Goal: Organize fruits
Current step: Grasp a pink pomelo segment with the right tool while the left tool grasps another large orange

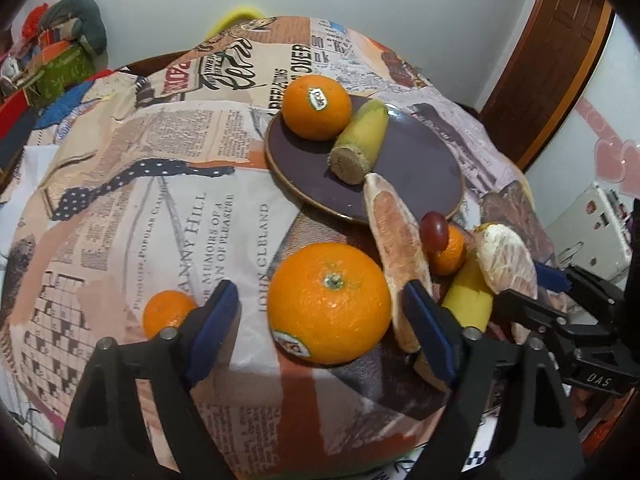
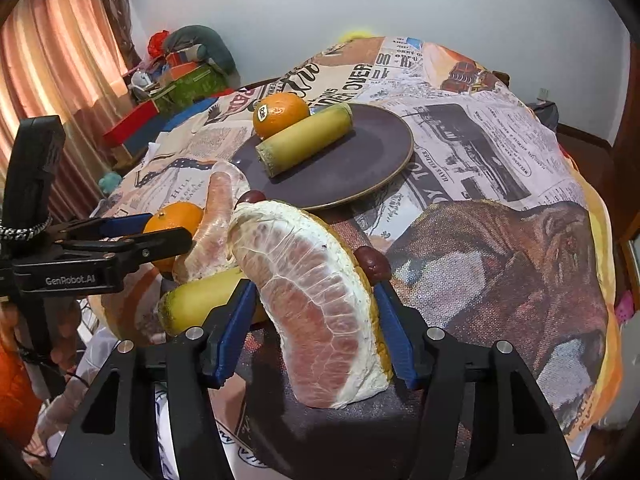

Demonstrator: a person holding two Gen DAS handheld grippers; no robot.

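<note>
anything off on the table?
Nothing spilled or damaged. Only an orange and a corn piece sit on the plate; the other fruit remains bunched on the cloth, pomelo wedge standing between the right fingers.

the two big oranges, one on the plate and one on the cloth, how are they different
The orange on the plate sits on the dark plate touching a yellow cut stalk; the orange on the cloth lies off the plate between the open left gripper's fingers. The plate one shows its sticker on top; the cloth one shows its stem end up, sticker low on its side. Both are round, bright orange and stickered.
</note>
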